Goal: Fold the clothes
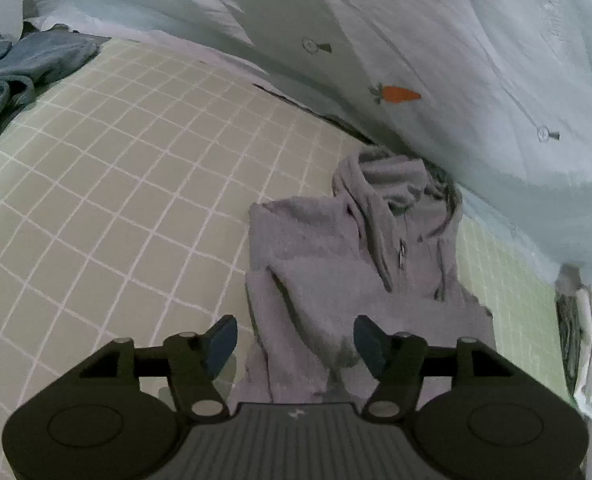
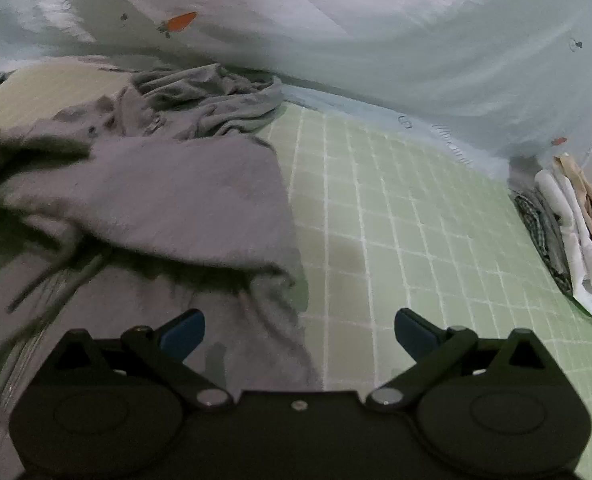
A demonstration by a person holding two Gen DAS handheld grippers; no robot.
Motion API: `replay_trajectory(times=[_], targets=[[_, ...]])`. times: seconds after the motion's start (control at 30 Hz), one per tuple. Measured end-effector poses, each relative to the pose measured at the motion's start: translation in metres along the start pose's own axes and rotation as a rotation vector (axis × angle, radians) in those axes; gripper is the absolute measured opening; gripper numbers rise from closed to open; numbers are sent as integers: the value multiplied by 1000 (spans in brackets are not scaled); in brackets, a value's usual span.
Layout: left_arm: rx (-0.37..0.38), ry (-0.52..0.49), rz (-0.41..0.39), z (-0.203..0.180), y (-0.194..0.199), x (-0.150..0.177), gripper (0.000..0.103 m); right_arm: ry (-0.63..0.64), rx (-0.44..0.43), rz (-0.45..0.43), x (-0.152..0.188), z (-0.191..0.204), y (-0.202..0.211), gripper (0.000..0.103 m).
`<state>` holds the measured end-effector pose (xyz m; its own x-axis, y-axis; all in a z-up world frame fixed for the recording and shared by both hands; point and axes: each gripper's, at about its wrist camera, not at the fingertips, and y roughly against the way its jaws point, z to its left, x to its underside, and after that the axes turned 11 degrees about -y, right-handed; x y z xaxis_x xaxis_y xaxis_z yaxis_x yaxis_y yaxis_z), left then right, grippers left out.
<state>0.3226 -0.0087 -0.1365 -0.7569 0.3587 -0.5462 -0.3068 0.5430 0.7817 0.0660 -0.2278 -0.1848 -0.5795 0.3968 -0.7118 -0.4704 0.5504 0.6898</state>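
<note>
Blue clothes (image 1: 11, 68) (crumpled) — left wrist view only.

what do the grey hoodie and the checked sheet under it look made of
Grey hoodie: soft fleece or terry-like knit, judging by its fuzzy matte nap and limp folds. Checked sheet: thin woven fabric, probably cotton, flat and matte with a printed pale grid; the exact fibre cannot be told.

Lower part of the grey hoodie (image 1: 336, 264) hidden behind the left gripper's body. Left side of the same hoodie (image 2: 143, 200) smeared by blur, drawstrings only dark streaks. Blue garment (image 1: 11, 68) cut off at the left edge. Folded pile (image 2: 568, 224) cut off at the right edge, single pieces hard to separate.
</note>
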Motion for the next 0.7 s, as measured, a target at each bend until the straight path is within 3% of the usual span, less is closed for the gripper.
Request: replay_trajectory(times=[0.13,0.27,0.33,0.5,0.7], targets=[[12,-56,27,-16,-4,7,71,10,28,-17,-15,-2,-18,102],[-7,-151,47,-35,-6,15,72,-15,137,-65,-27,-14,-28,102],[-24,-203,46,-43,-7,17,71,-71,185,-43,-26,-27,-34,102],[-92,-347,17,-63,-6,18,72,-133,207,61,-10,-45,-48,102],[-171,-540,0,-88,-22,12,72,-112,187,78,0,-36,-45,102]])
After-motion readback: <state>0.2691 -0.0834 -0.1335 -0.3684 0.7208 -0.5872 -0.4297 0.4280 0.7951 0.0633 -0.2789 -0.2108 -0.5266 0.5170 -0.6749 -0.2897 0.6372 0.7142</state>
